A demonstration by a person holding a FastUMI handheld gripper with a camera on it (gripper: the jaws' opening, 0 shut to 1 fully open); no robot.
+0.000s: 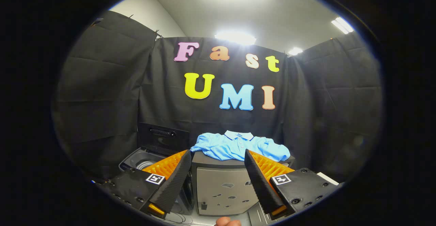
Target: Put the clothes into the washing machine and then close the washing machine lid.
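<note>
A light blue polo shirt (238,147) lies spread, collar toward the booth wall, on top of a grey cabinet (223,188) whose flat top serves as the surface, just beyond the tips of my tongs (218,166). The tongs are spread wide with nothing between them, one finger (175,180) low to the left of the cabinet front, the other on the right with its tip just under the shirt's near hem. I judge the shirt soft, light and floppy: it should bunch and drape when lifted, with sleeves trailing, and it poses no risk of breakage. The best hold, as I read it, is a pinch on a thick fold near the middle of the body or at the placket below the collar (239,135), where several layers gather and the fabric is less likely to slip out. To the left of the cabinet sits the washing machine (143,161), a dark top-loader with its lid (162,136) standing upright and the drum opening showing beside my left finger. A bit of the holder's hand (227,222) shows low down, in front of the cabinet. The shirt is not yet grasped, so I take the task to be at its start, with the loading and the lid both still to do
</note>
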